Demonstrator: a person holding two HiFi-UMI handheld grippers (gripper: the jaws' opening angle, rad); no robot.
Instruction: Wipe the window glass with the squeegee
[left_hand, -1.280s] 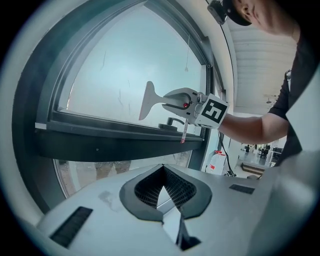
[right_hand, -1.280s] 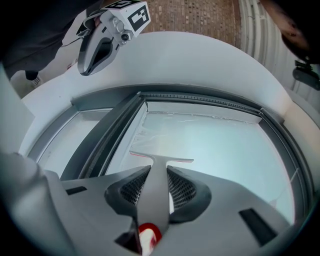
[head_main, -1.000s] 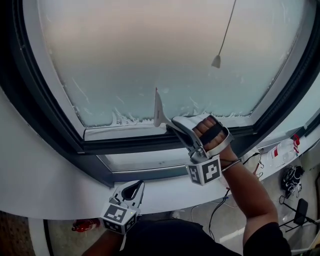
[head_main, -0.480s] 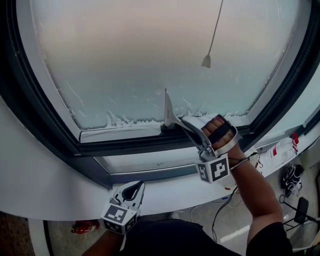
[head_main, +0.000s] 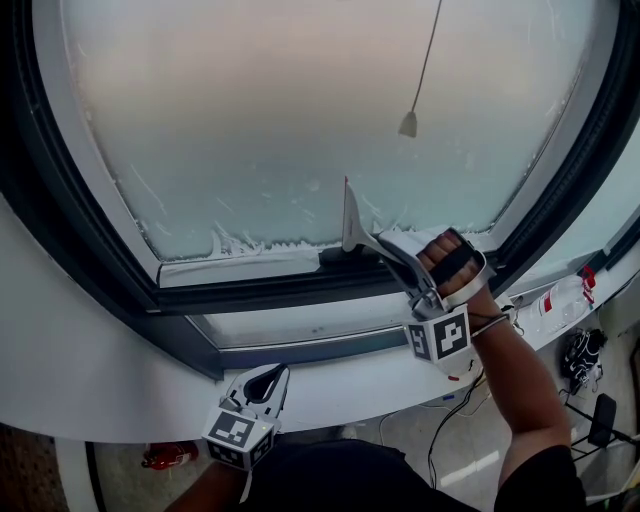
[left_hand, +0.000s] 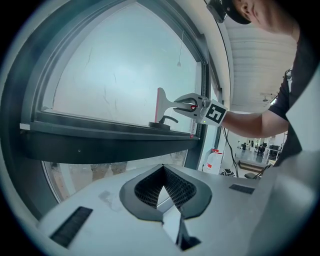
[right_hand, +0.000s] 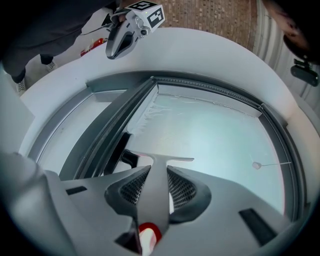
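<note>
My right gripper (head_main: 398, 252) is shut on the handle of a grey squeegee (head_main: 350, 222). The blade stands upright against the lower part of the window glass (head_main: 300, 110), just above the bottom frame. In the right gripper view the squeegee handle (right_hand: 154, 182) runs between the jaws and its blade (right_hand: 162, 158) lies on the glass (right_hand: 215, 135). A soapy fringe (head_main: 240, 240) clings along the bottom edge of the pane, left of the blade. My left gripper (head_main: 264, 383) hangs low over the white sill (head_main: 100, 380), shut and holding nothing. From there the squeegee (left_hand: 160, 104) shows on the pane.
A blind cord with a small pull (head_main: 408, 124) hangs in front of the glass, above and right of the blade. A black window latch (left_hand: 161, 121) sits on the dark frame below the squeegee. A white bottle (head_main: 560, 298) and cables lie at the lower right.
My right gripper has carried the squeegee to the right along the bottom of the glass. The left gripper has stayed where it was.
</note>
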